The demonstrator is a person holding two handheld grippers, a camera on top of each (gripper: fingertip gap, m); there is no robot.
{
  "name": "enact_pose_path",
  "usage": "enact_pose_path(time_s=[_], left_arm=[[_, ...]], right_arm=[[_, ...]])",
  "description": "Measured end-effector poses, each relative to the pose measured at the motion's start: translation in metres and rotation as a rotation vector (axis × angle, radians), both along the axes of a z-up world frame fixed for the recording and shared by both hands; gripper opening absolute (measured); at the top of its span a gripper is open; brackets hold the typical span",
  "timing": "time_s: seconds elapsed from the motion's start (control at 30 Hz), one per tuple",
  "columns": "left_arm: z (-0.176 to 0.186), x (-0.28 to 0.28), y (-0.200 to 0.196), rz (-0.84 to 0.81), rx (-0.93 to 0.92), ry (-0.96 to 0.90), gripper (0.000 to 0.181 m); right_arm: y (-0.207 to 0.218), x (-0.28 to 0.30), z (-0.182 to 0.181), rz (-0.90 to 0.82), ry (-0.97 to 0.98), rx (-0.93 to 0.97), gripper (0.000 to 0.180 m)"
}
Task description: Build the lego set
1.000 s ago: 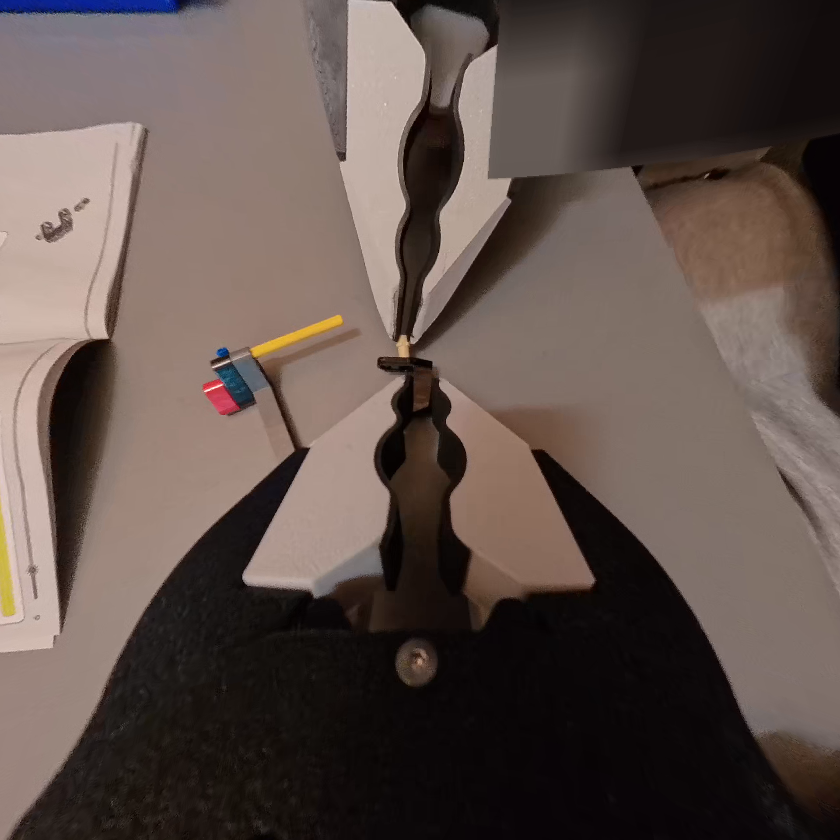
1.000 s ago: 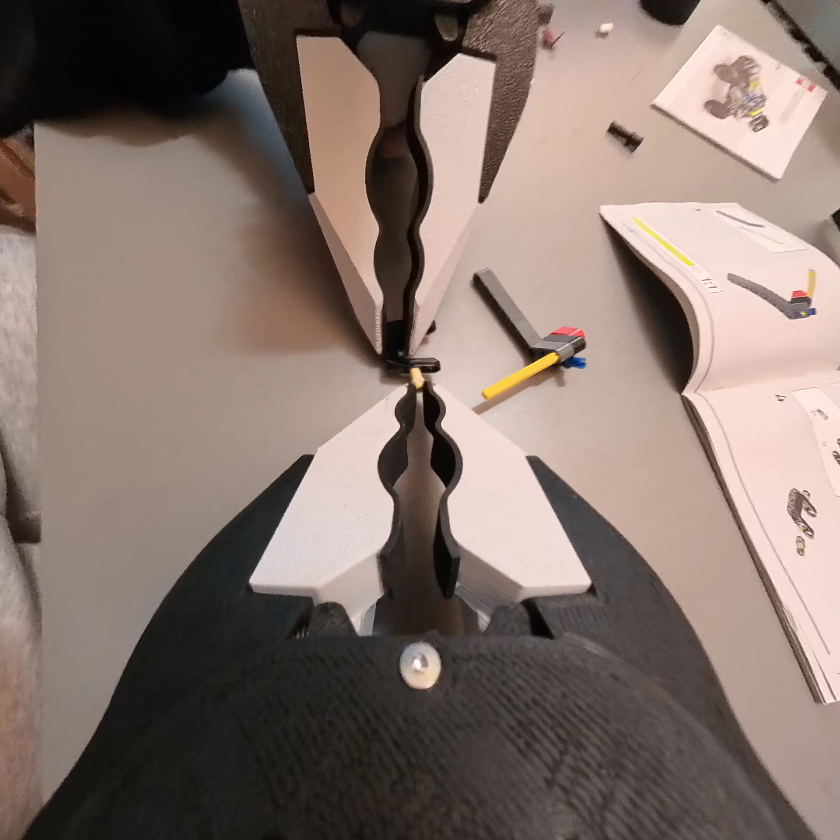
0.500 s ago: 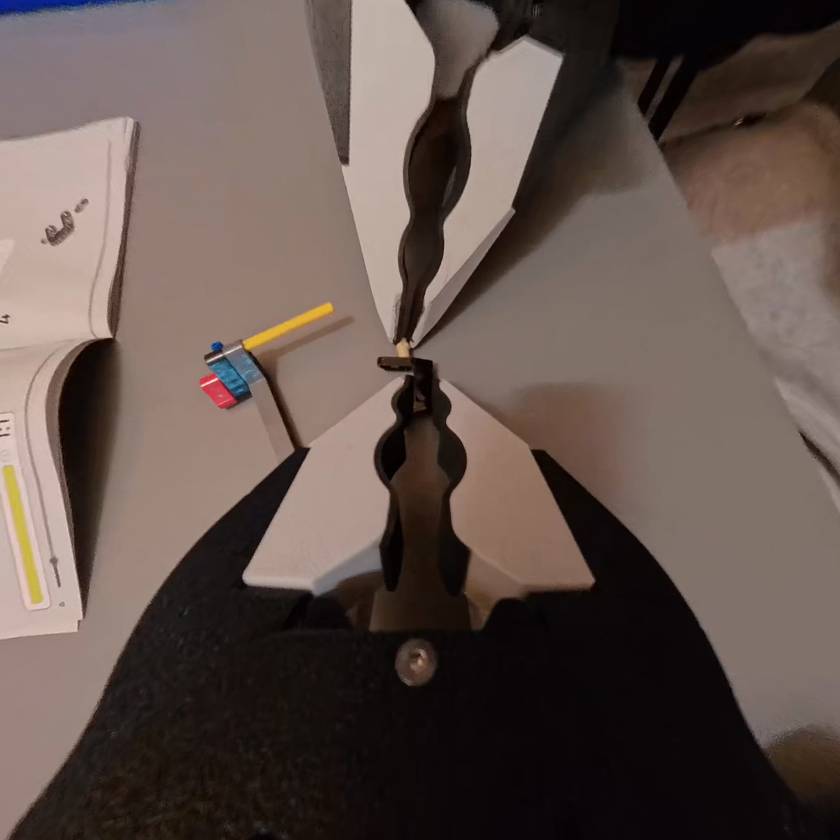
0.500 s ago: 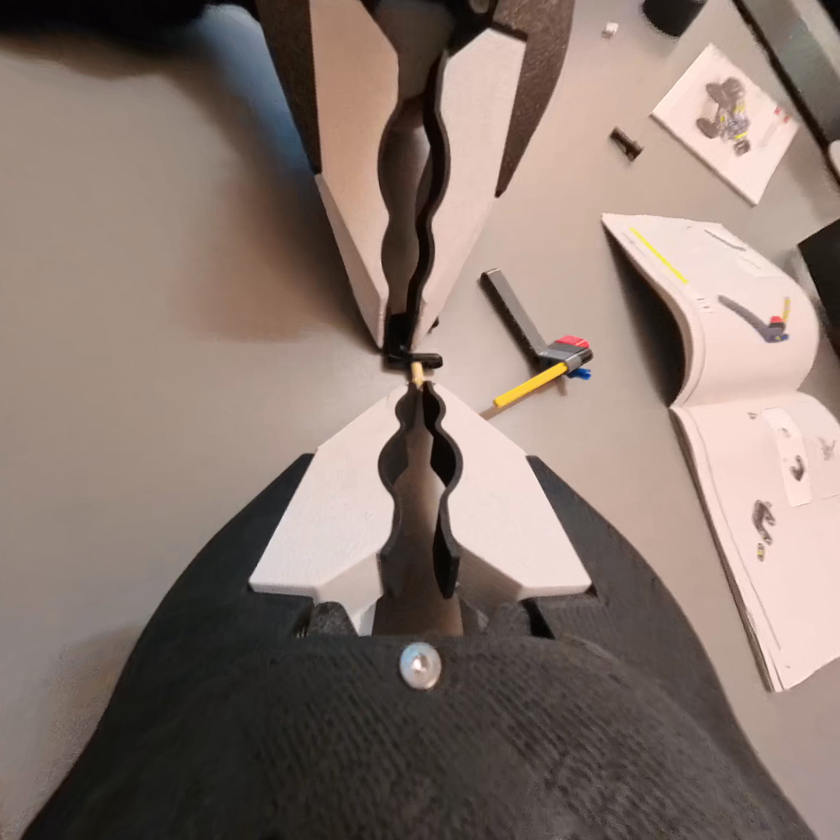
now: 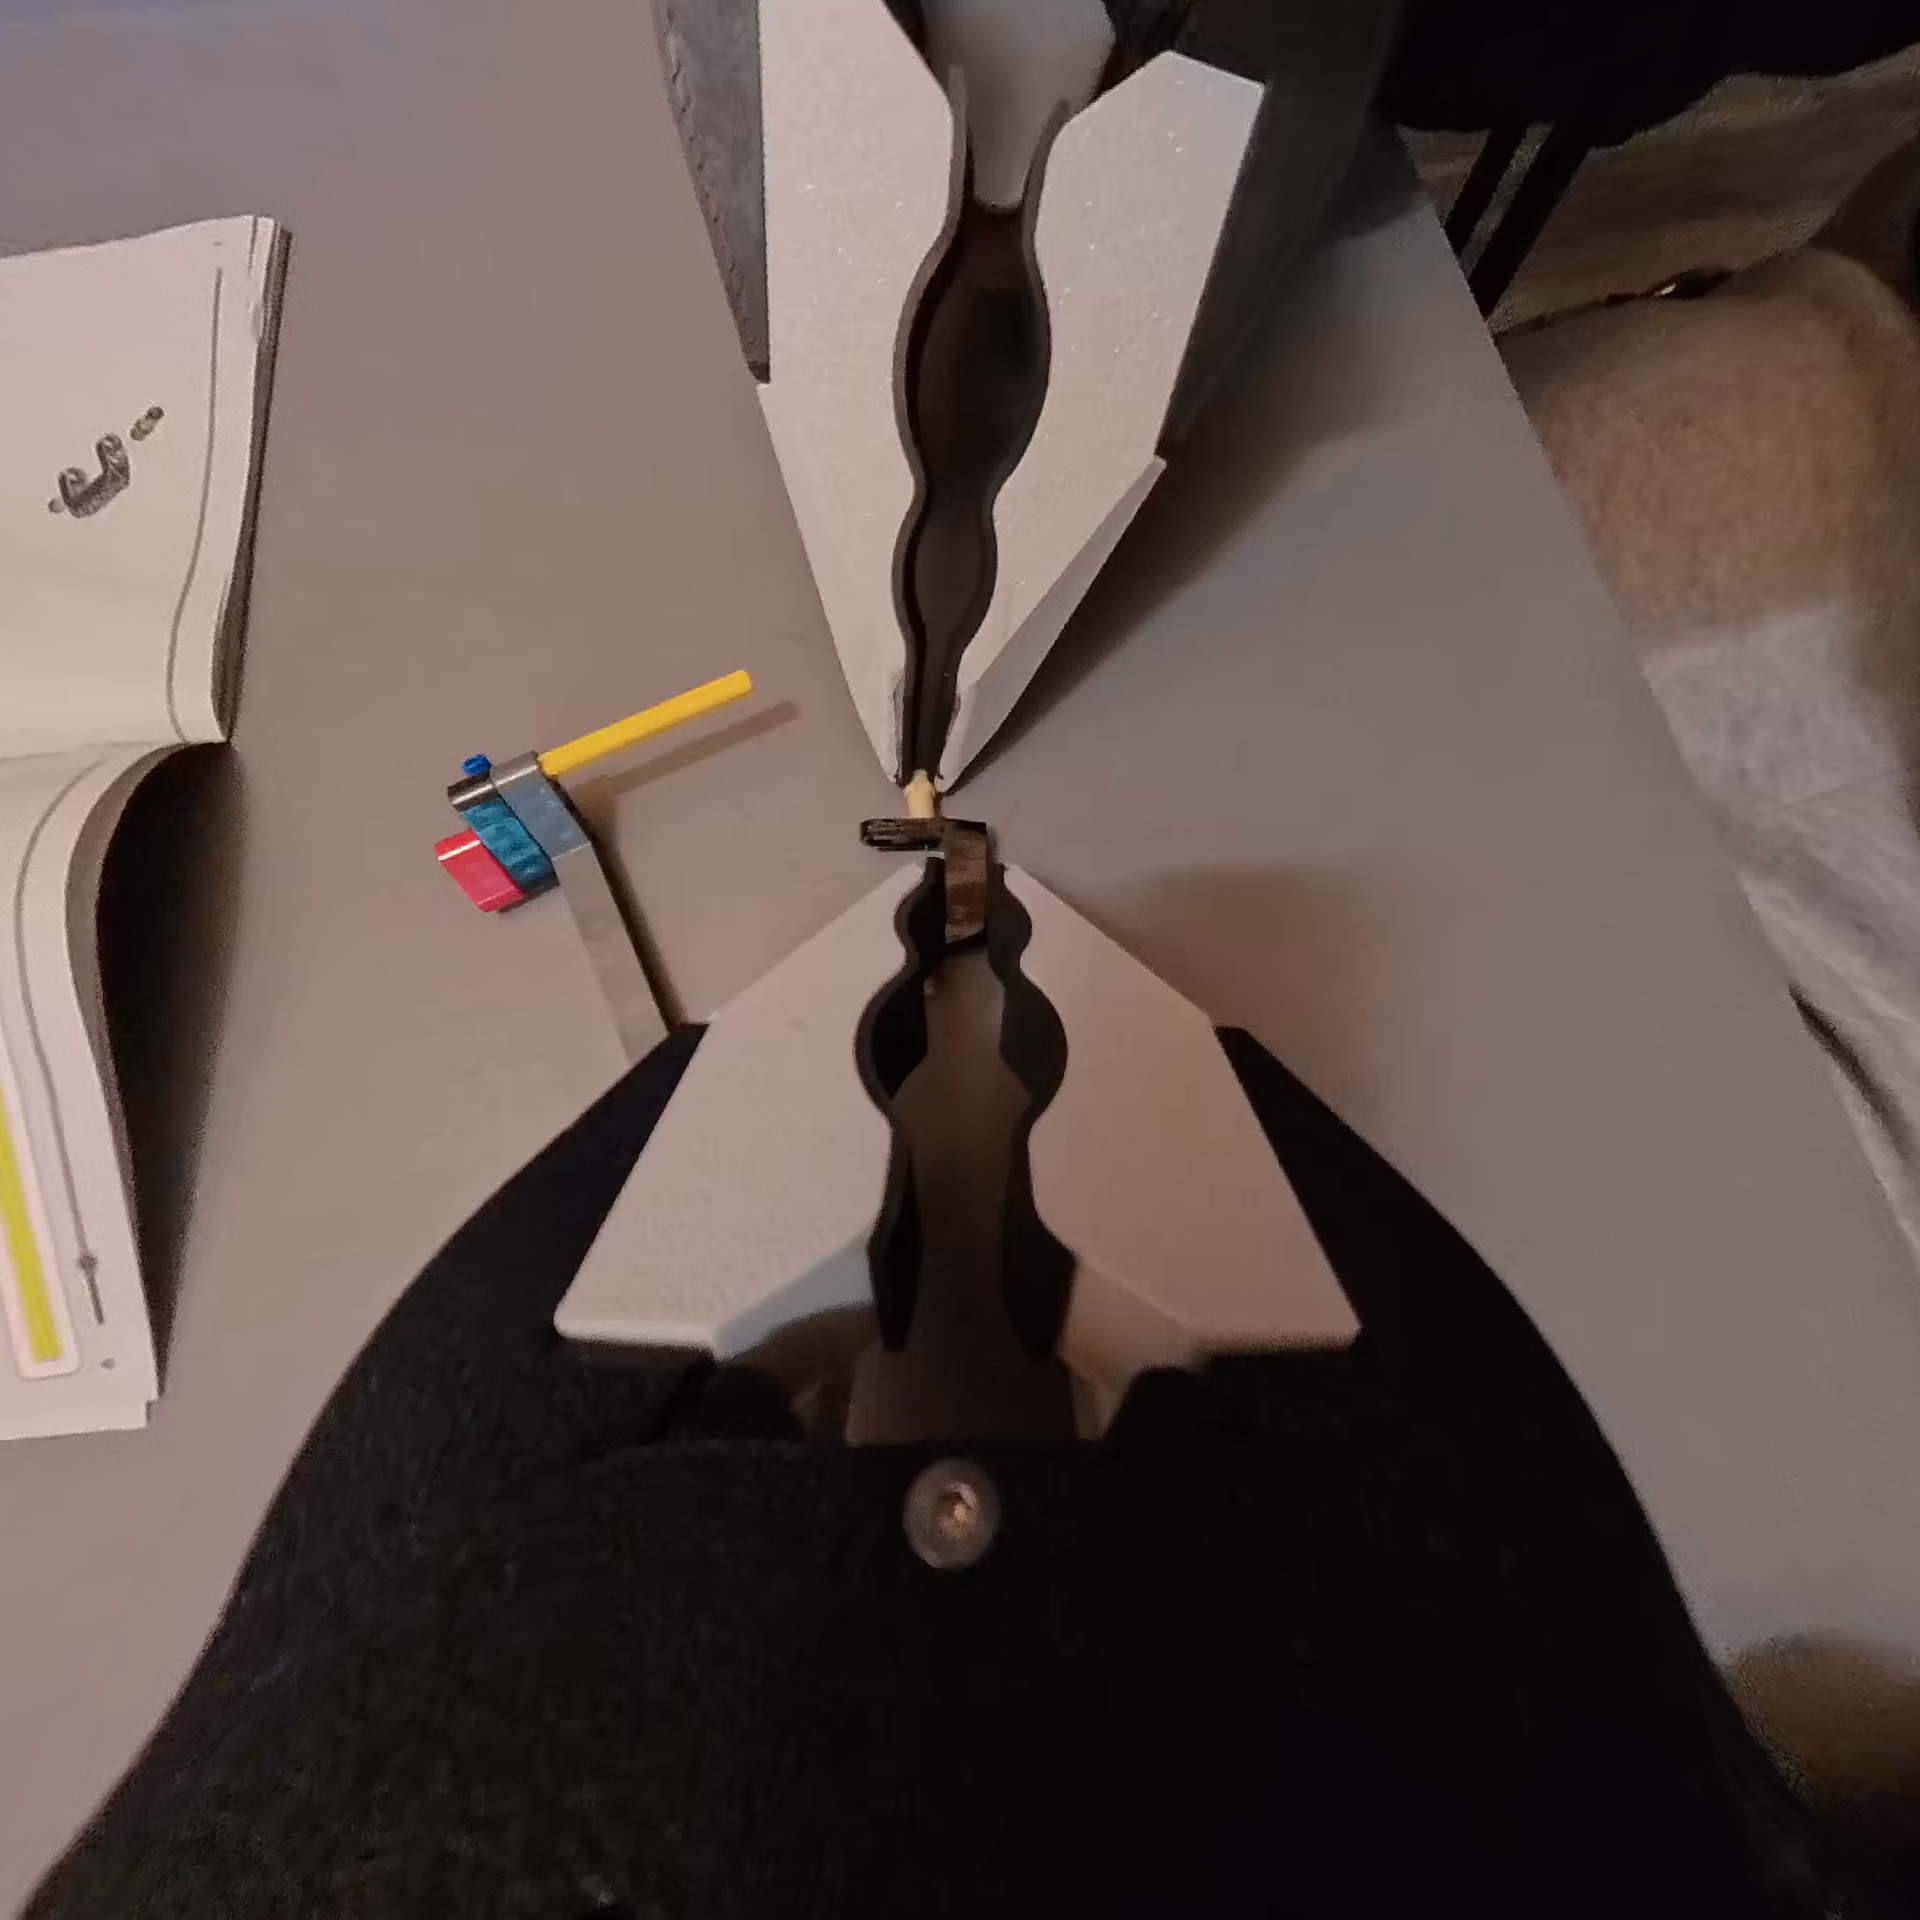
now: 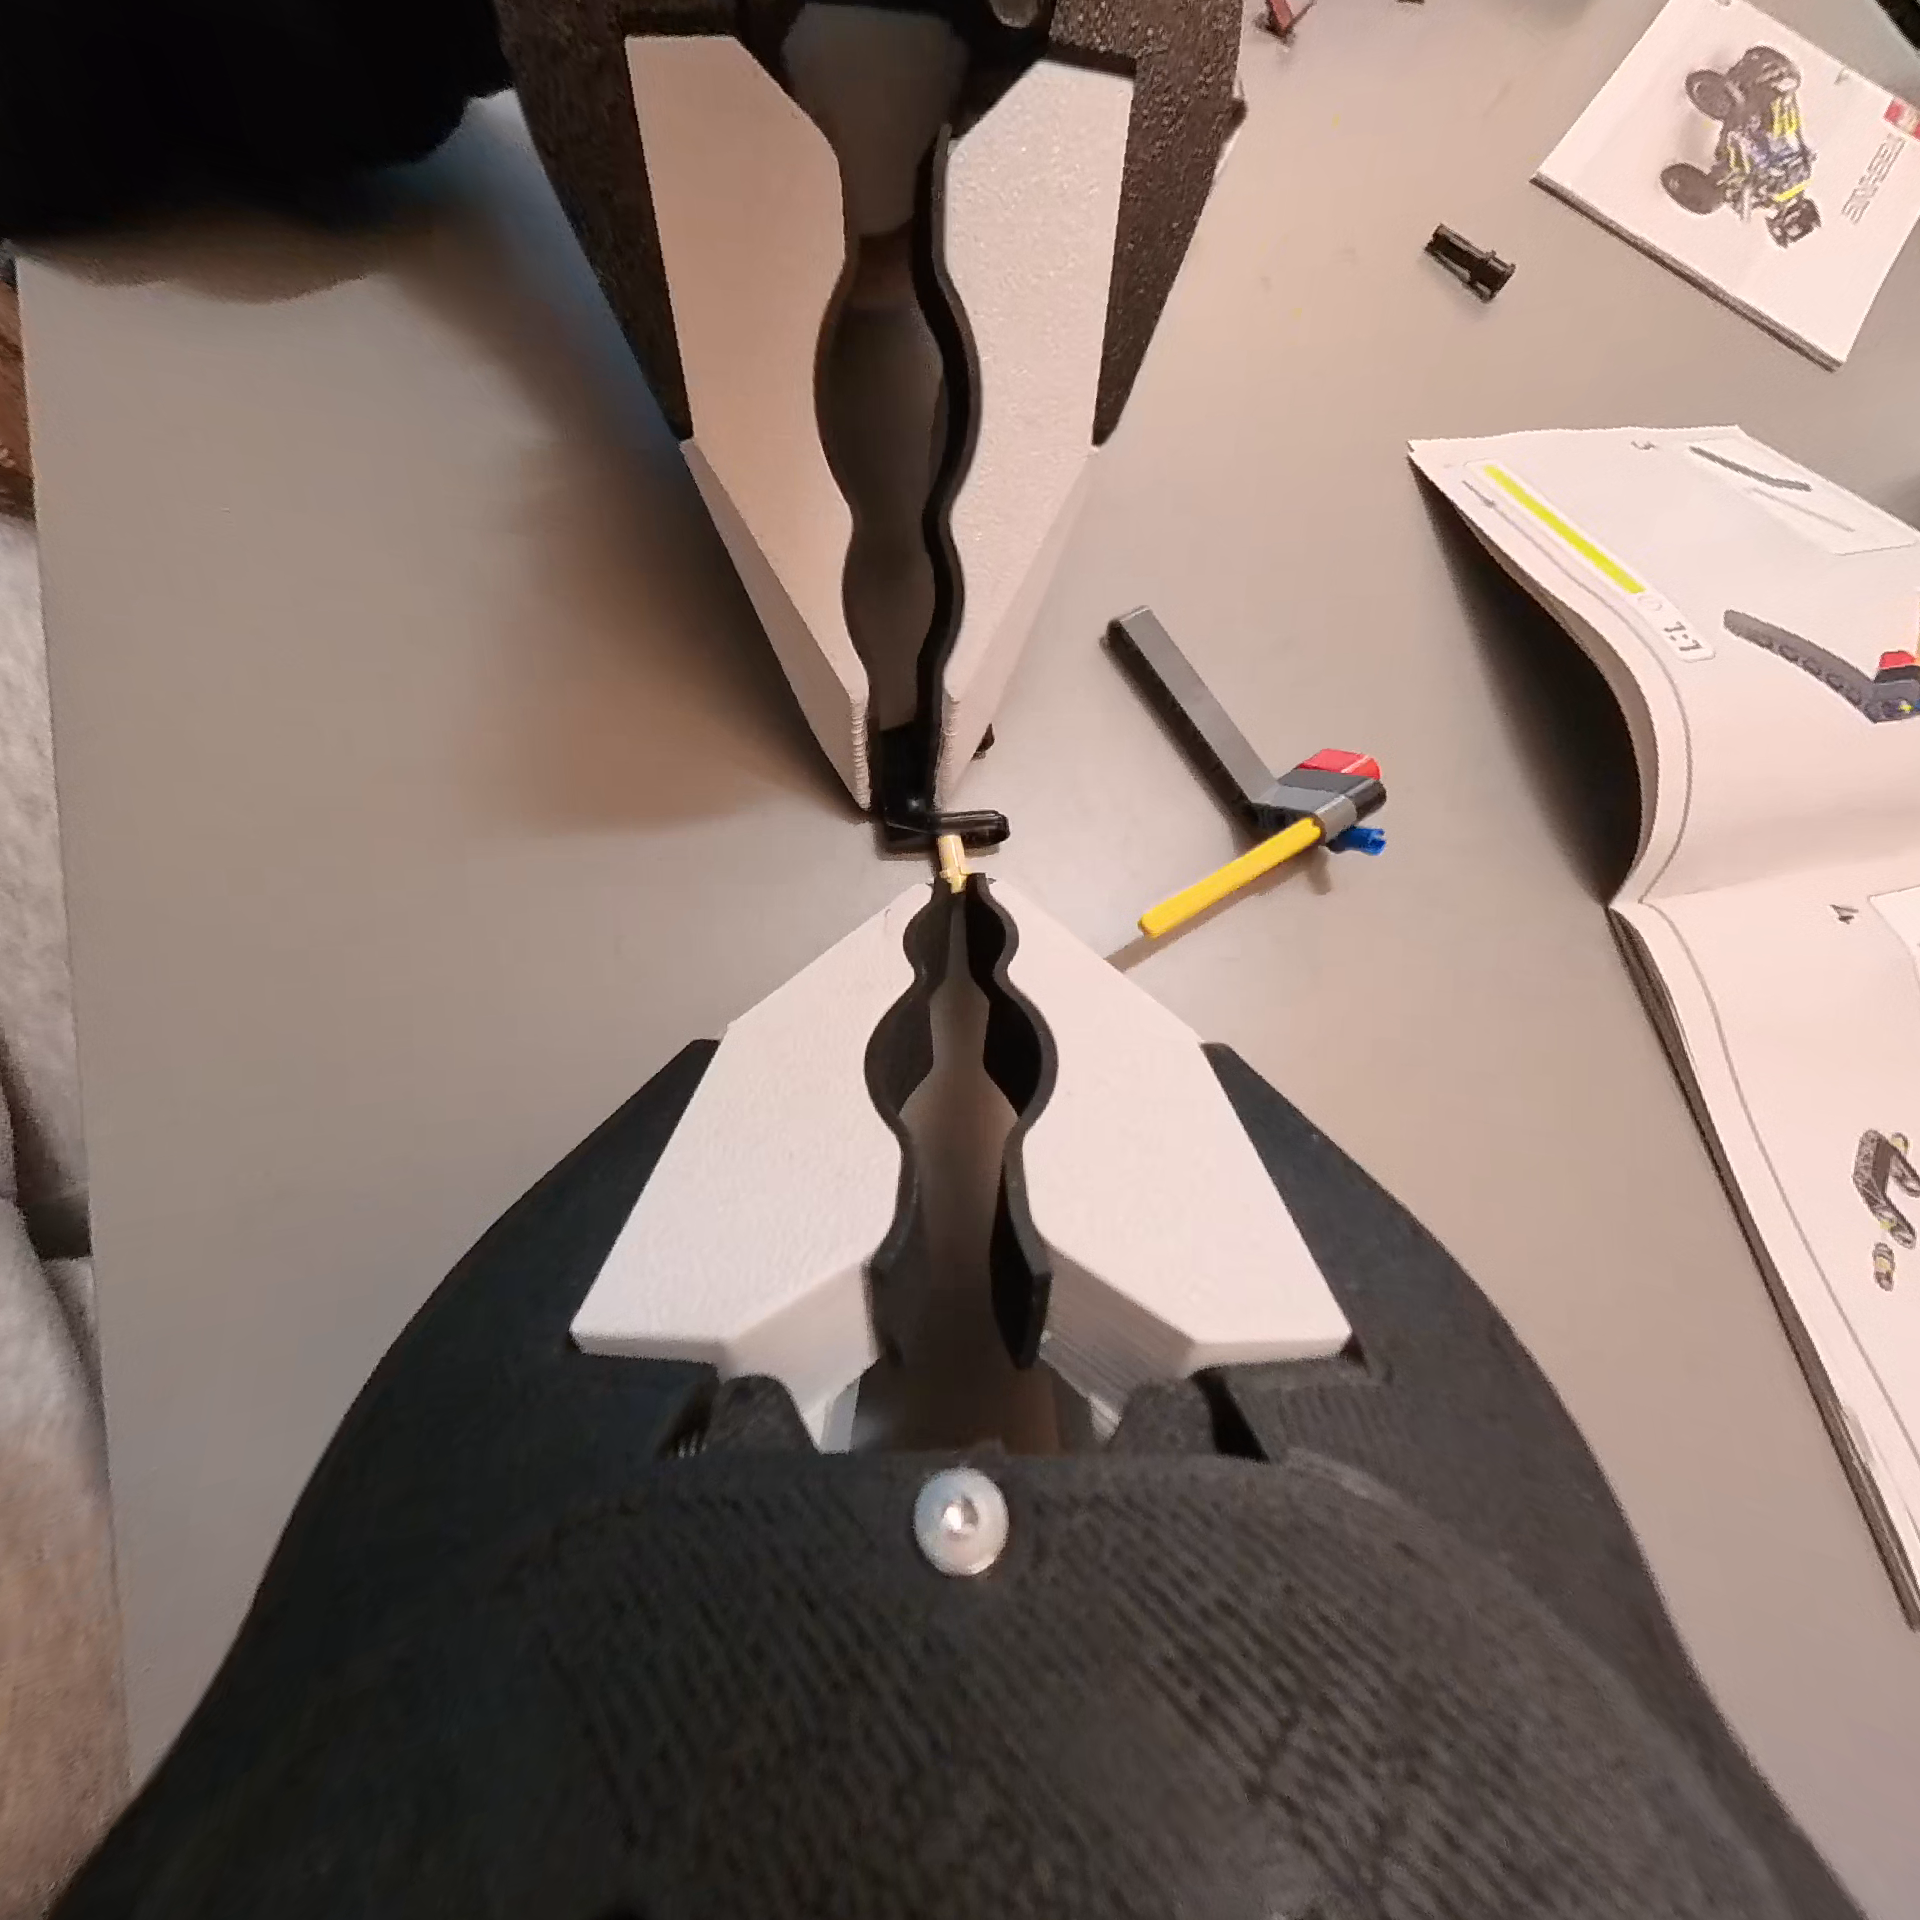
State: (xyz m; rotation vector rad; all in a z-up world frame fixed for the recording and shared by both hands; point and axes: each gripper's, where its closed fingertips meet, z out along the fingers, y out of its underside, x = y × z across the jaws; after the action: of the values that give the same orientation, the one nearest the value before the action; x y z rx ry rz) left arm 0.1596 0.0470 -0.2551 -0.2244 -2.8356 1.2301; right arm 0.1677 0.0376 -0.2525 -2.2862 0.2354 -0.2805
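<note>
My left gripper (image 5: 951, 868) is shut on a small black L-shaped lego piece (image 5: 920, 833), held above the grey table. My right gripper (image 6: 951, 888) is shut on a small tan pin (image 6: 950, 860). The two grippers face each other tip to tip; the tan pin (image 5: 920, 802) touches the black piece (image 6: 940, 826). The right gripper shows opposite in the left wrist view (image 5: 920, 774), the left gripper opposite in the right wrist view (image 6: 914, 805). A partial assembly (image 5: 520, 836) of a grey beam, red and blue parts and a yellow axle lies on the table, also in the right wrist view (image 6: 1273, 800).
An open instruction booklet (image 6: 1766, 831) lies beside the assembly, also in the left wrist view (image 5: 104, 727). A second leaflet (image 6: 1745, 177) and a loose black pin (image 6: 1470, 262) lie farther off. The table edge (image 5: 1621, 644) borders a pale rug. The tips of both grippers are at nearly the same place.
Both grippers stay tip to tip with their parts in hold. The views have shifted slightly; the tan pin sits against the black piece throughout.
</note>
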Motion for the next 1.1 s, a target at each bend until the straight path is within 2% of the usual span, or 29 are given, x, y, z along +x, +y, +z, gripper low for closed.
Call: enact_pose_path(time_s=[0.1, 0.27, 0.43, 0.47, 0.6, 0.87, 1.1], left_arm=[[0.0002, 0.0005, 0.0012, -0.017, -0.007, -0.033, 0.006], [-0.0001, -0.0019, 0.0032, 0.051, 0.008, 0.161, 0.006], [-0.0001, -0.0005, 0.0035, -0.018, 0.011, -0.023, 0.006], [0.0000, -0.0004, 0.0035, -0.026, 0.009, -0.040, 0.006], [0.0002, -0.0011, 0.0022, -0.041, -0.010, -0.042, 0.006], [-0.0003, -0.0035, 0.0028, -0.030, -0.011, 0.023, 0.006], [-0.0003, -0.0043, 0.0027, -0.035, -0.013, 0.020, 0.006]], right_arm=[[0.0013, 0.0004, 0.0003, 0.005, -0.050, -0.013, 0.002], [0.0037, -0.0013, 0.0024, 0.059, -0.257, -0.052, 0.002], [0.0042, 0.0005, 0.0030, 0.047, -0.362, -0.090, 0.002], [0.0041, 0.0003, 0.0029, 0.047, -0.356, -0.088, 0.002], [0.0035, -0.0013, 0.0006, 0.054, -0.121, -0.028, 0.002], [0.0036, -0.0049, -0.0002, 0.069, 0.040, 0.010, 0.002], [0.0030, -0.0052, -0.0001, 0.090, 0.047, 0.013, 0.002]])
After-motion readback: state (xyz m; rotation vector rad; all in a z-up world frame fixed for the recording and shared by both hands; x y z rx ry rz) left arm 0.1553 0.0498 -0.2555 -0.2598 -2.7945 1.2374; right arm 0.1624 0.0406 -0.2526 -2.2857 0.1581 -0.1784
